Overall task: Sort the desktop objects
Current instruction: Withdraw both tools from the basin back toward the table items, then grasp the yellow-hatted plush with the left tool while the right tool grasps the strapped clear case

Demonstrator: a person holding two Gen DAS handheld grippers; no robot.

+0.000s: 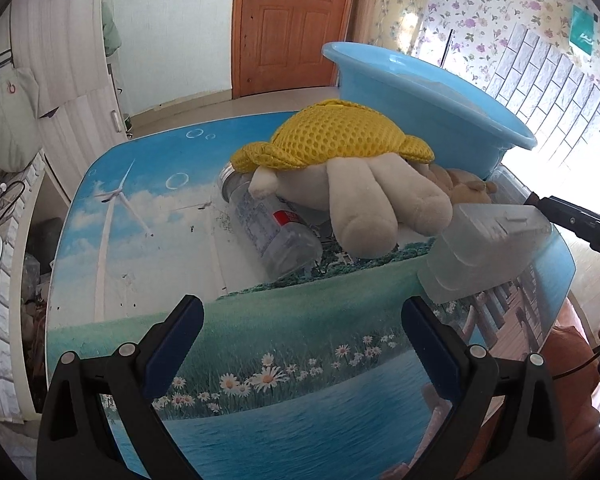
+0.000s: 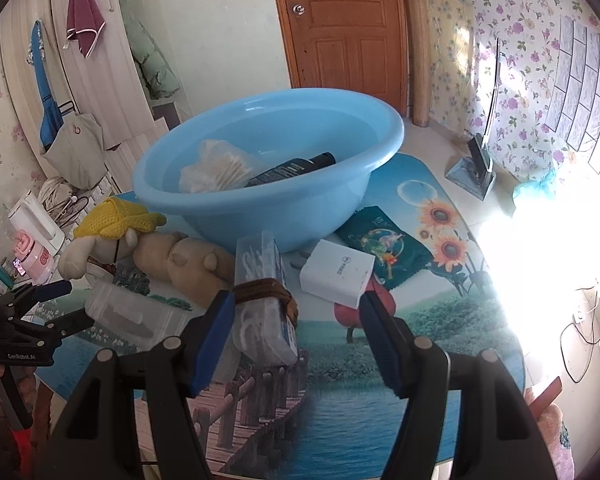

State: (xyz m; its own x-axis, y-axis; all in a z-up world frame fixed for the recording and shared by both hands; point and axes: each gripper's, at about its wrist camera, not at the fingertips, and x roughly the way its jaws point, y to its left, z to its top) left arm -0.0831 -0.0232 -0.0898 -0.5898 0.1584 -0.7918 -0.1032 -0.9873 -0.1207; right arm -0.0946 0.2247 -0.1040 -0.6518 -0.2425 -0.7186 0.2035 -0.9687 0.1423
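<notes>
While parted, grippers (image 1: 302,324) above table (image 1: 260,320)

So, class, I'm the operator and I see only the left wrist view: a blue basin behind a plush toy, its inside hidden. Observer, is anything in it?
Observer: Yes. The right wrist view shows a dark bottle lying in the blue basin.
Operator: Only that?
Observer: No, a clear bag of pale sticks lies beside it.
Operator: What lies right of the basin?
Observer: A white charger block on the table, overlapping a dark green packet.
Operator: Is the right gripper holding anything?
Observer: No, the right gripper is open, with a clear box tied with brown cord just ahead.
</notes>
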